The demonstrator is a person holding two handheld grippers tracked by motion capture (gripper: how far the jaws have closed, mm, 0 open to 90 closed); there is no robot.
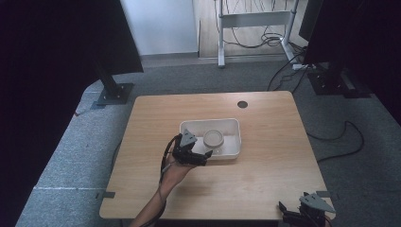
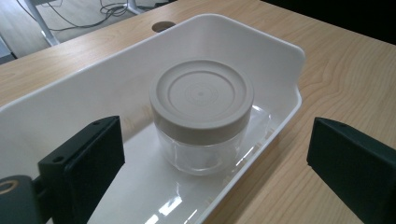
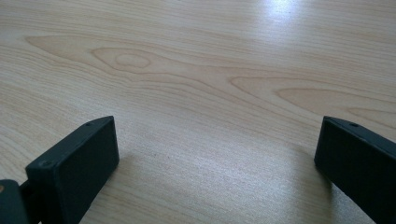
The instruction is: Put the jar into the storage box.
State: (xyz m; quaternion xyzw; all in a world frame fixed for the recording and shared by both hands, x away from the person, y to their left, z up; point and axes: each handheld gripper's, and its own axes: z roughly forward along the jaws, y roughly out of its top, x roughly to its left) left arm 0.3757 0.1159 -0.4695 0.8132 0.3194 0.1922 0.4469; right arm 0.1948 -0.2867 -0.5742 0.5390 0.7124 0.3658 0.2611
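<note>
In the left gripper view, spread-jawed left gripper [image 2: 212, 158] before lidded jar [image 2: 201, 121] in tray [image 2: 280, 51]

A person's bare forearm is showing no sleeve as the left gripper [image 1: 201, 155], black with a grey three-cornered plate and a dark trailing cable, is displaying broad, flat black jaws with small screw holes; the right gripper [image 1: 288, 210] is looking identical.

A tray [image 1: 232, 126] sits on the table [image 1: 265, 179] a little above the middle of the high view. A jar [image 1: 213, 139] stands in it, upright, near its centre. The left gripper [image 1: 201, 156] hangs at the tray's lower left edge. The right gripper [image 1: 289, 212] lies at the lower right of the frame, well apart from both.
</note>
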